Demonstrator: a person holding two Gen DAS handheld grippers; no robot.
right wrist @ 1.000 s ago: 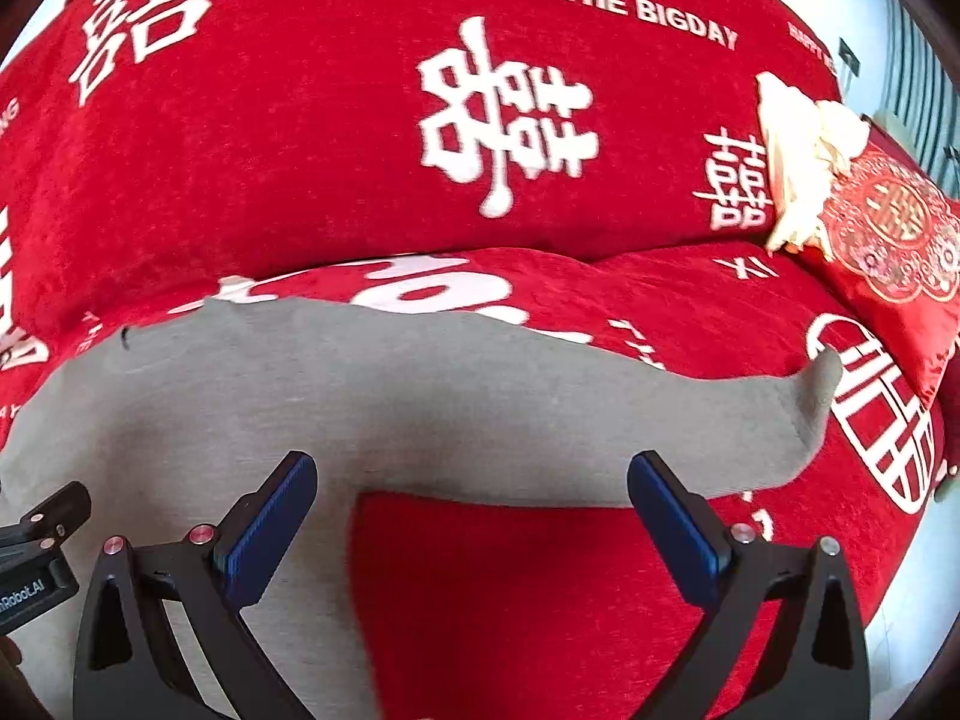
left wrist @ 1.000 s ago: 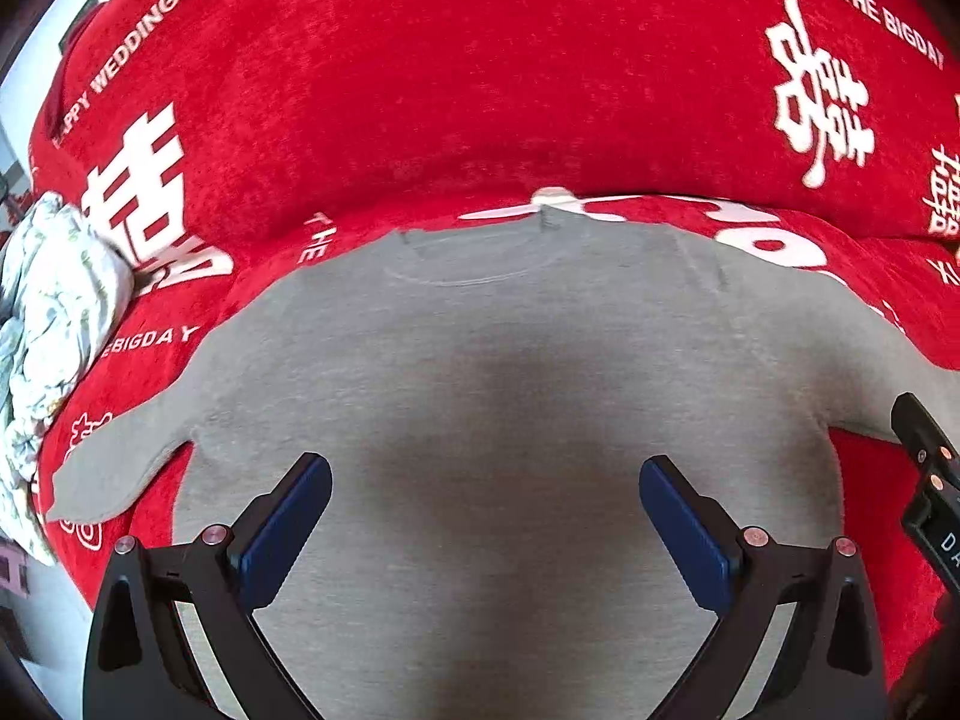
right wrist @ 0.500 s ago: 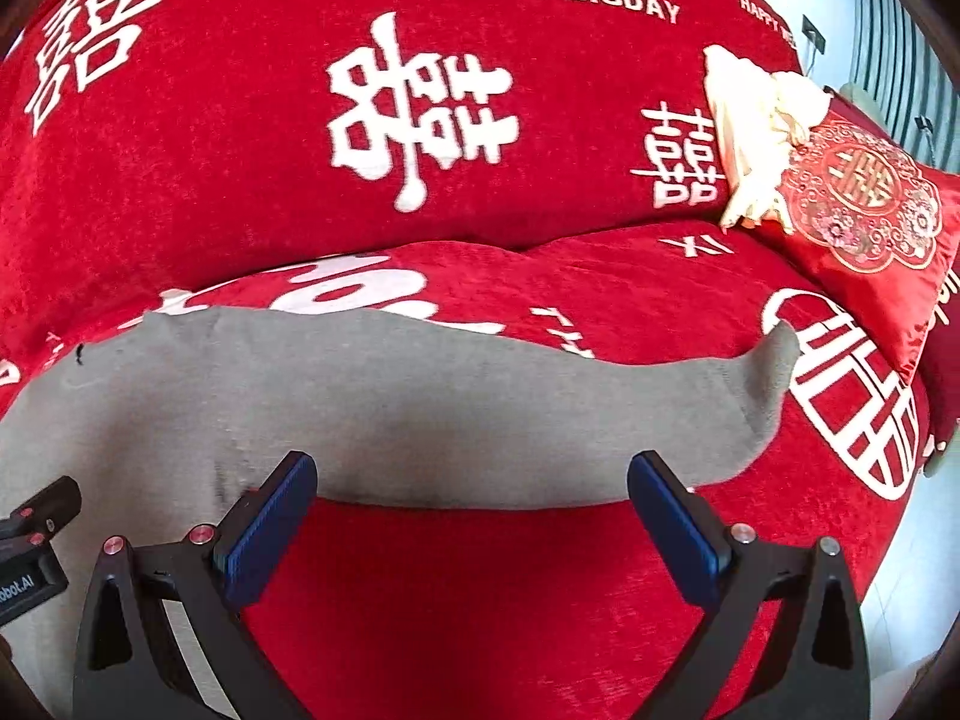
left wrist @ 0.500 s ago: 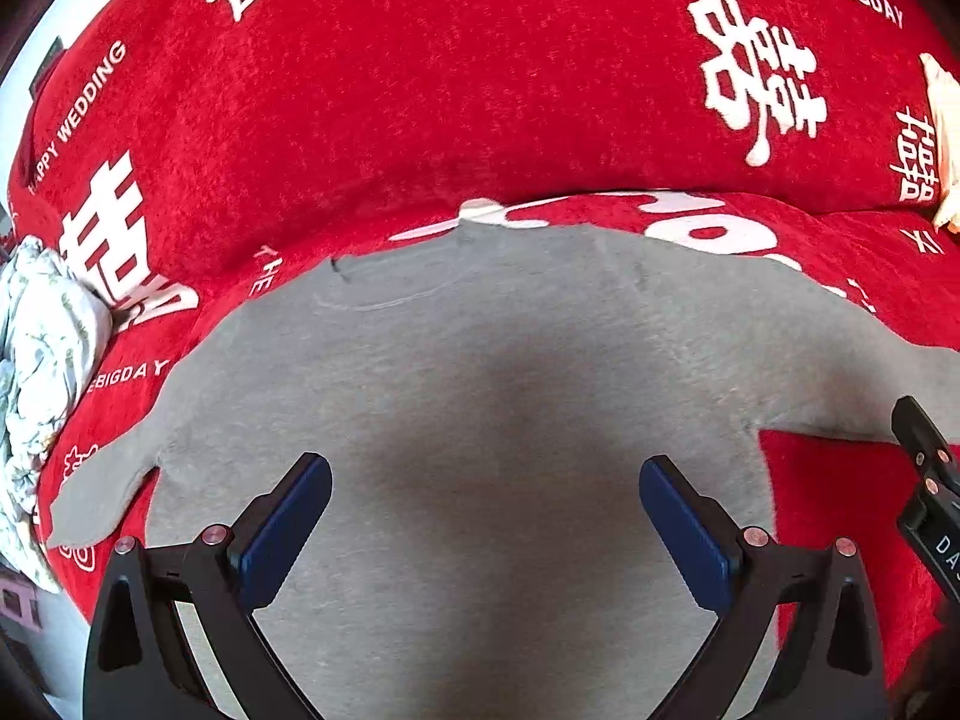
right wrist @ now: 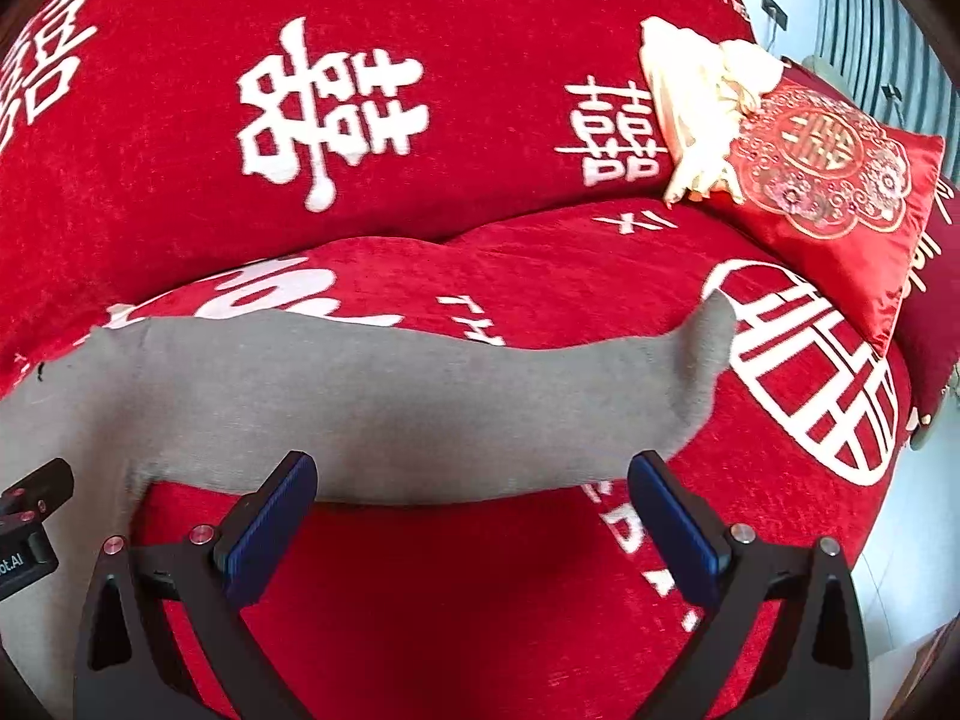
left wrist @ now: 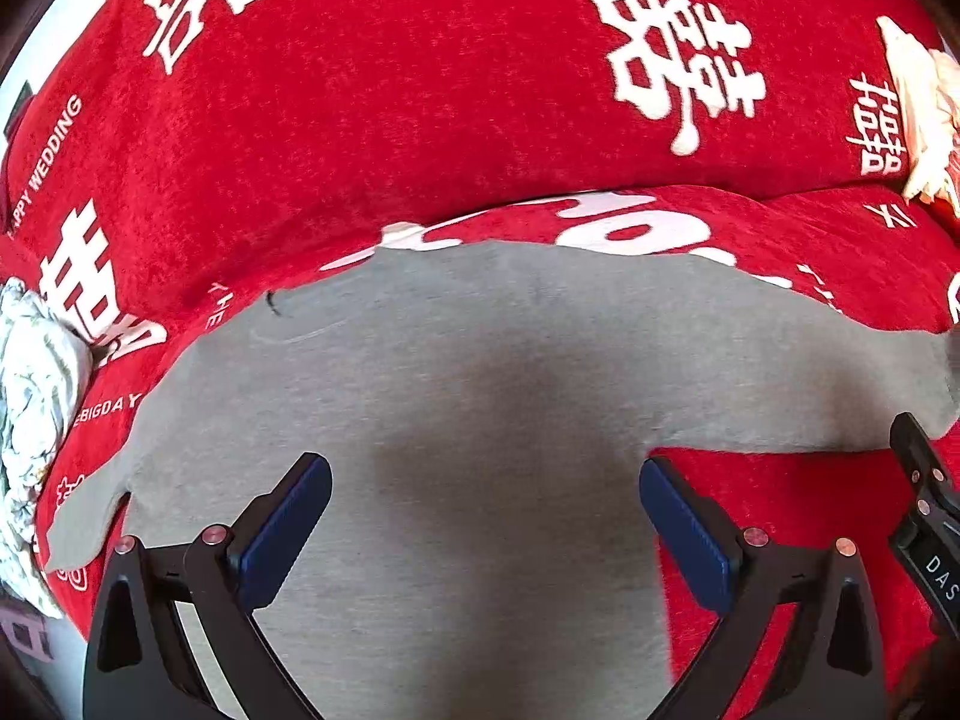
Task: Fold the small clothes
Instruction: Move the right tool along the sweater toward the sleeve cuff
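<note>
1. I saw one garment: a small grey long-sleeved top (left wrist: 480, 372), plain knit with no print.
2. It lay spread flat, neckline (left wrist: 300, 312) toward the far side, with a small dark mark by the collar.
3. Its body ran toward me, and the hem was out of my view.
4. Its left sleeve (left wrist: 90, 516) angled outward and toward me, cuff lying flat.
5. Its right sleeve (right wrist: 420, 408) stretched straight out sideways, smooth along its length, with the cuff (right wrist: 711, 330) curling slightly upward at its tip.
</note>
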